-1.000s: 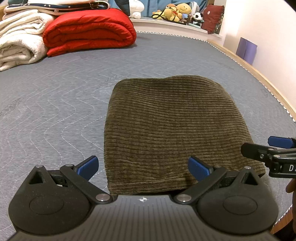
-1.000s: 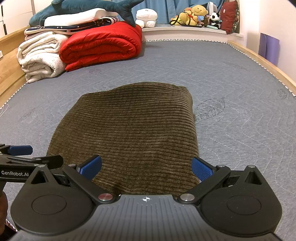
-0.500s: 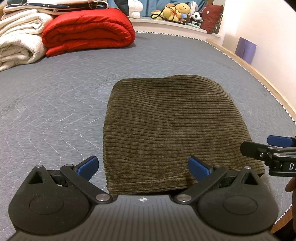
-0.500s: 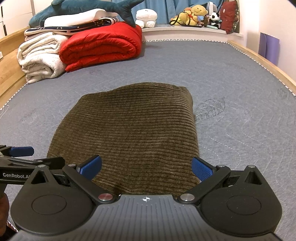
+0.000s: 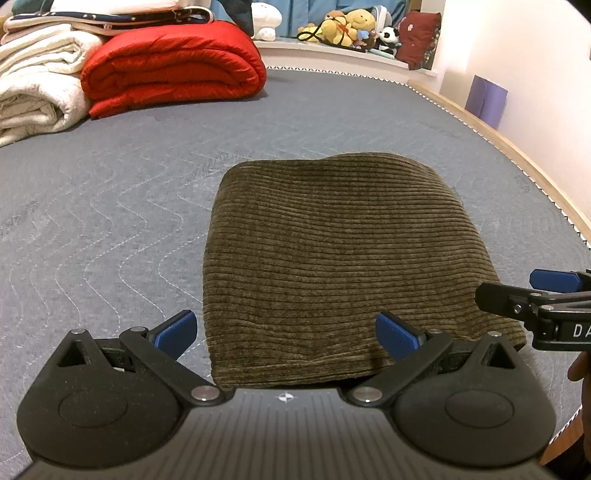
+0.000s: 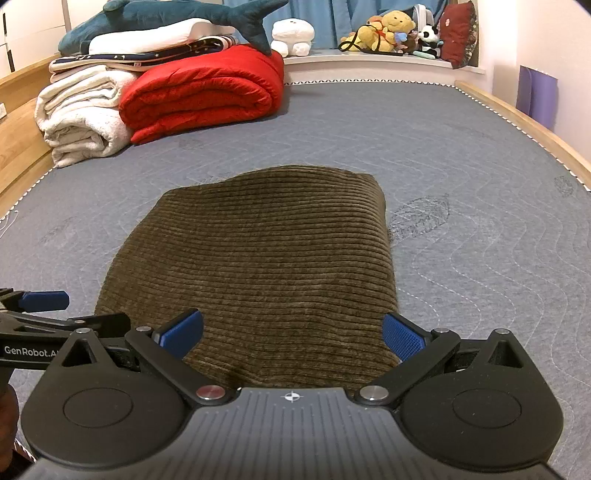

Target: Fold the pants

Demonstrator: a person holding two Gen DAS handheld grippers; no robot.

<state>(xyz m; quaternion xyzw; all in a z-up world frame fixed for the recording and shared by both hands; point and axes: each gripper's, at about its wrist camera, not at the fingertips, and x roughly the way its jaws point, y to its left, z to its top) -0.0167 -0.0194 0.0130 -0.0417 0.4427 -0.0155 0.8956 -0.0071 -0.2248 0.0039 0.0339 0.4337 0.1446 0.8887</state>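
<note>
Olive-brown corduroy pants [image 5: 340, 258] lie folded into a compact rectangle on the grey quilted mattress [image 5: 110, 206]; the right wrist view shows the same pants [image 6: 258, 266]. My left gripper [image 5: 286, 332] hovers at the near edge of the bundle, open, with nothing between its blue pads. My right gripper [image 6: 291, 334] is beside it at the same edge, also open and empty. Each gripper appears from the side in the other's view: the right gripper [image 5: 535, 299] at the far right, the left gripper [image 6: 55, 314] at the far left.
A rolled red duvet [image 6: 207, 96] and white folded blankets [image 6: 81, 114] are stacked at the far left. Stuffed toys [image 6: 388, 35] sit on the ledge behind. A wooden bed rail [image 5: 517, 158] runs along the right side, with a purple item [image 5: 485, 99] by the wall.
The left gripper's view has drifted slightly; both grippers stay open near the front edge. The folded pants have not moved.
</note>
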